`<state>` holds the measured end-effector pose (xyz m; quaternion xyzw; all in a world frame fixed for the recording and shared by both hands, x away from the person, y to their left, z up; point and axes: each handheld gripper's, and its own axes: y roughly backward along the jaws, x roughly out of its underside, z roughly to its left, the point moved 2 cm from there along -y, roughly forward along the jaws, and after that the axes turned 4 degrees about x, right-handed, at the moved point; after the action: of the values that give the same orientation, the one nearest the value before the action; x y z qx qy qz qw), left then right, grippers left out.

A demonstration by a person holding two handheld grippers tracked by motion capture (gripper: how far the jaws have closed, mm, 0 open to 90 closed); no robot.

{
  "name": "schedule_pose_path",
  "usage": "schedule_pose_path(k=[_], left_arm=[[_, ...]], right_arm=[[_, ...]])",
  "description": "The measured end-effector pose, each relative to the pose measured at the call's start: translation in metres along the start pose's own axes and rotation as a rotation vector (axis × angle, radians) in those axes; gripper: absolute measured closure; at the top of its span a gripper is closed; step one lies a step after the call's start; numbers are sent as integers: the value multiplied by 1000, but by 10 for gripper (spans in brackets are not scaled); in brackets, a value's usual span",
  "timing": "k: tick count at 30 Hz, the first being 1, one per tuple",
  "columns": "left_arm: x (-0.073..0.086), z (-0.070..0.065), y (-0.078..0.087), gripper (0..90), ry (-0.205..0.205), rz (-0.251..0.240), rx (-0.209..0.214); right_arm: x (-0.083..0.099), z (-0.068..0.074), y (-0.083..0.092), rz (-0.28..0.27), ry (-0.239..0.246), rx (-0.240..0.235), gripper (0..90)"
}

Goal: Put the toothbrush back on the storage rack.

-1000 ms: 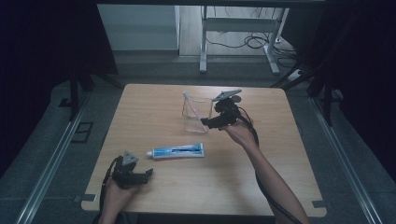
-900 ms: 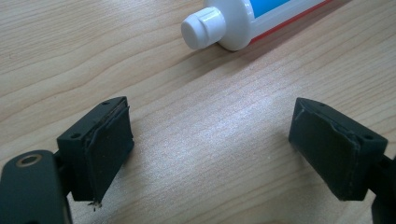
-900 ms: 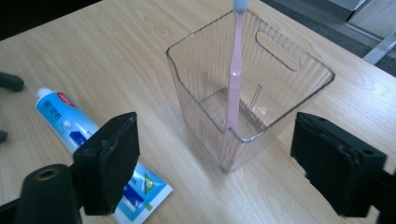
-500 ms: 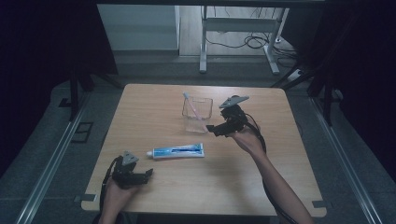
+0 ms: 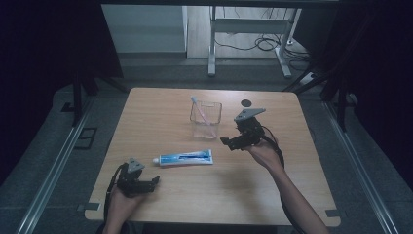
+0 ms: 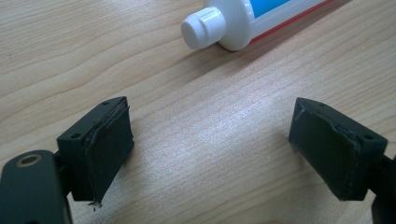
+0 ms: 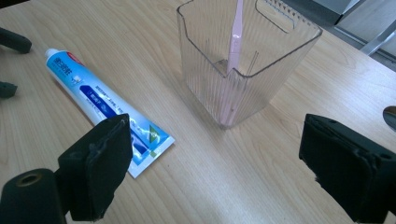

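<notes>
A clear ribbed plastic cup stands upright at the table's middle back with a pink toothbrush leaning inside it. A blue-and-white toothpaste tube lies flat in front of it, white cap to the left. My right gripper hovers to the right of the cup, apart from it; its jaws have just been opening and stand open with nothing between them. In the right gripper view the cup and tube lie ahead. My left gripper rests open near the front left, the tube's cap just beyond its jaws.
A small dark round spot sits on the wooden table behind the right gripper. Beyond the far edge stand metal frame legs and cables on the floor. Rails run along both sides of the table.
The right gripper has drawn away from the cup, to the right and nearer the person, its jaws a little wider. The toothbrush stays in the cup. The left gripper has kept still.
</notes>
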<state>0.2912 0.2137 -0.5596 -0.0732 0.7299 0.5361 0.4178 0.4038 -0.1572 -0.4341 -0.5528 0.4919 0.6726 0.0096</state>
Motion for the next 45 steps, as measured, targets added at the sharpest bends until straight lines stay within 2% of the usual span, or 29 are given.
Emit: schedule_pose_path(k=[13,24,31,45], left_arm=[[0,0,0,131,2,0,-1],[0,0,0,132,6,0,0],[0,0,0,132,5,0,-1],[0,0,0,132,5,0,-1]], right_arm=[[24,-1,18,-4,-10,25,98],[53,-6,30,6,-25,52,98],[77,-10,38,14,-57,74,98],[113,-13,51,17,-105,110,98]])
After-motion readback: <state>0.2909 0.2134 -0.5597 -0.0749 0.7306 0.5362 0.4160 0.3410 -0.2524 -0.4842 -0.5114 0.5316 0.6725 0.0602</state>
